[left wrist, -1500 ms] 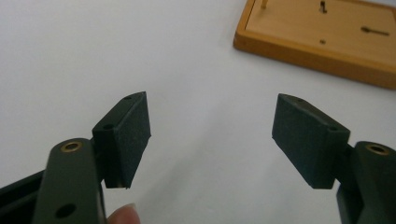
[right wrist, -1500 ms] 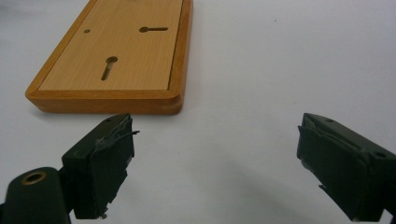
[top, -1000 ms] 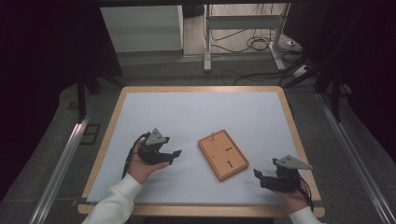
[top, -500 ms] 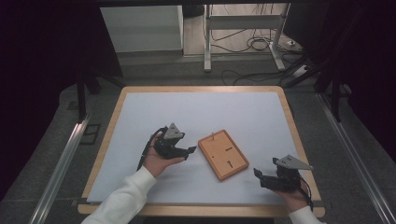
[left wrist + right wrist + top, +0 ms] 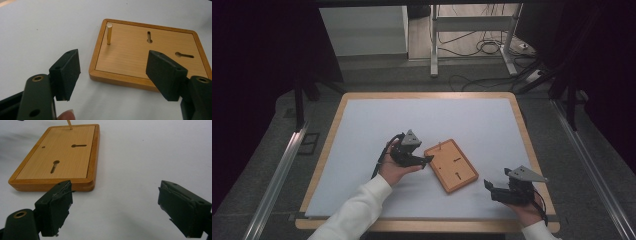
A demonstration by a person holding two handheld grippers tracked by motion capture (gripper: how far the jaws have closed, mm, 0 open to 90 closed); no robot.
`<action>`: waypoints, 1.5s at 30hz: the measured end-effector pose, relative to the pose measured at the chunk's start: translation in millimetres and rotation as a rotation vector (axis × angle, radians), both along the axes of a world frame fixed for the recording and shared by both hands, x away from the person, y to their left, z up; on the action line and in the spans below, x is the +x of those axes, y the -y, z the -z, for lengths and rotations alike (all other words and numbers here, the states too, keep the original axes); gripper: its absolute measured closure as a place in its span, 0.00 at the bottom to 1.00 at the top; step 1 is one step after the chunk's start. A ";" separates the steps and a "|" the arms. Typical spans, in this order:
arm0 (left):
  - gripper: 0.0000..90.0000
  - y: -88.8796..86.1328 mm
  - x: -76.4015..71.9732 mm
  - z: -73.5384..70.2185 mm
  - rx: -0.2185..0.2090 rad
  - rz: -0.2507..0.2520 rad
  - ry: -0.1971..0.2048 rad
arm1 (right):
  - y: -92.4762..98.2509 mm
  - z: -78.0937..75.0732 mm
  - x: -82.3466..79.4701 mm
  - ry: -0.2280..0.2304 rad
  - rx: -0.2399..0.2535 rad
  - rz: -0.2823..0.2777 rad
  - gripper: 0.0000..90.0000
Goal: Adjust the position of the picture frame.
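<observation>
A wooden board (image 5: 451, 165) lies flat on the white table (image 5: 362, 125), just below the middle of the high view. A thin brass peg (image 5: 109, 34) stands upright near one of its corners, and two keyhole slots (image 5: 149, 37) are cut into its face.

The left gripper (image 5: 428, 159) sits at the board's left edge, jaws spread wide and empty; in the left gripper view the board's near rim lies between and just beyond them. The right gripper (image 5: 487, 185), at the lower right of the high view, is also open and empty, with the board ahead of its left jaw.

Compared with a second ago, the left gripper has moved rightward up to the board; the right gripper and the board are unchanged.
</observation>
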State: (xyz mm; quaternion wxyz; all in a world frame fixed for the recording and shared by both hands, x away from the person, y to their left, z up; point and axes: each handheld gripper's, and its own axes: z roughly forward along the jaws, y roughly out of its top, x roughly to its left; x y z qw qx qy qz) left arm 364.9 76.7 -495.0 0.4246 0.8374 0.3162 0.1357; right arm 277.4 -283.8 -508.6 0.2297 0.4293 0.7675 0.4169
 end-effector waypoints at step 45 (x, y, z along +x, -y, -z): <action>0.74 47.1 49.8 29.1 -0.026 -0.018 -0.032 | -1.9 1.4 1.1 0.007 -0.020 -0.007 0.11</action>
